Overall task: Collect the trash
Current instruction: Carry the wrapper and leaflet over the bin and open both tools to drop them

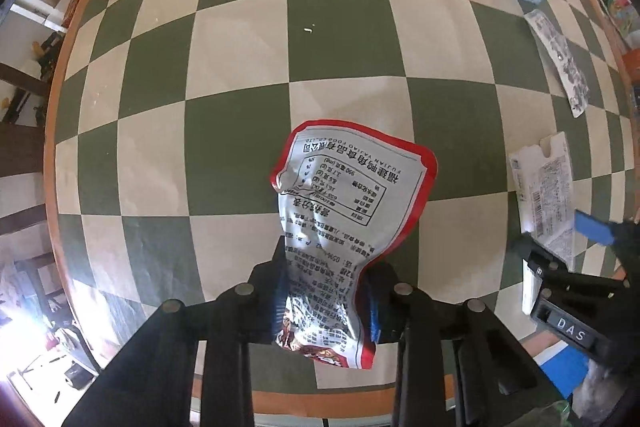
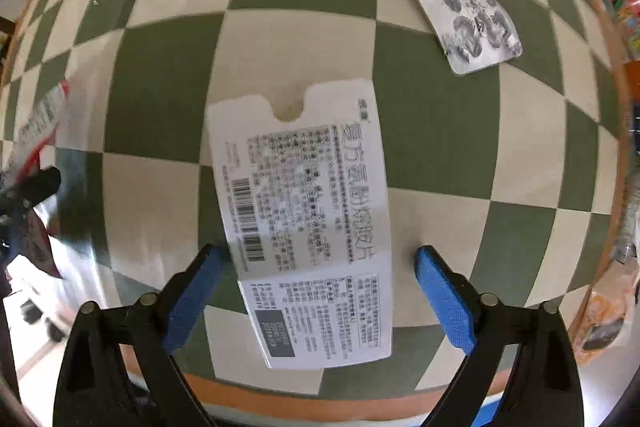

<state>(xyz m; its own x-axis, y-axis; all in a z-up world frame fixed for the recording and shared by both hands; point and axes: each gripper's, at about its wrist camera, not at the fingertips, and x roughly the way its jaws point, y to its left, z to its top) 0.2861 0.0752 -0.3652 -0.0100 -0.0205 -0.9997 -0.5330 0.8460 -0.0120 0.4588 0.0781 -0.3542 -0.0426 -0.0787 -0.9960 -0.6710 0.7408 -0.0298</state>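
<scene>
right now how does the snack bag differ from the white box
The snack bag is crumpled, red-edged foil; the white box is flat white card with a barcode. The bag is pinched in the left gripper, lifted off the table; the box lies on it between the open fingers of the right gripper, not gripped. Both carry printed Chinese text.
</scene>
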